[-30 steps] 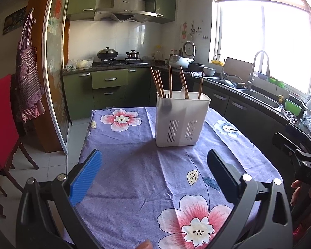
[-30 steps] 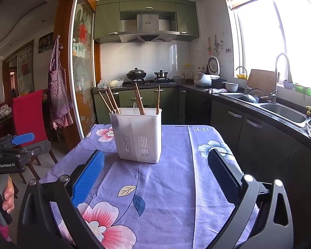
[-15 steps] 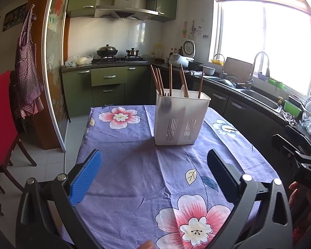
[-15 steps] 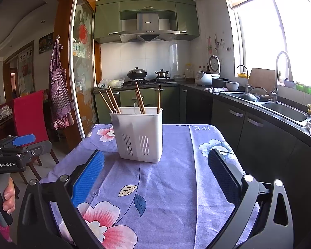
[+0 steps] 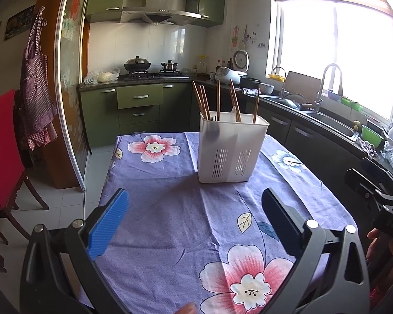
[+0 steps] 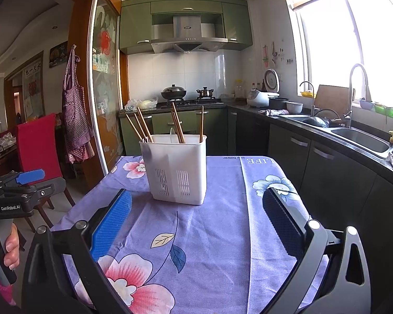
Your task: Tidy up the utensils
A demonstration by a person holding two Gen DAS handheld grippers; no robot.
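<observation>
A white slotted utensil holder [image 5: 232,148] [image 6: 176,168] stands upright on the purple floral tablecloth [image 5: 175,217] [image 6: 217,225]. Several brown chopsticks [image 5: 217,100] [image 6: 176,121] lean inside it, and a pale utensil handle shows at its middle divider. My left gripper [image 5: 195,204] hangs open over the cloth, well short of the holder, with nothing between its fingers. My right gripper [image 6: 196,205] is open too, just in front of the holder and holding nothing. The left gripper also shows at the left edge of the right wrist view, held by a hand [image 6: 11,246].
A red chair [image 5: 2,154] stands left of the table beside a sliding glass door [image 5: 70,99]. Dark counters with a sink [image 6: 364,138] run along the right, close to the table's edge. A stove with pots [image 5: 149,69] is at the back.
Both views have drifted slightly; the holder sits a touch higher and nearer in frame. Both grippers stay open and hold nothing.
</observation>
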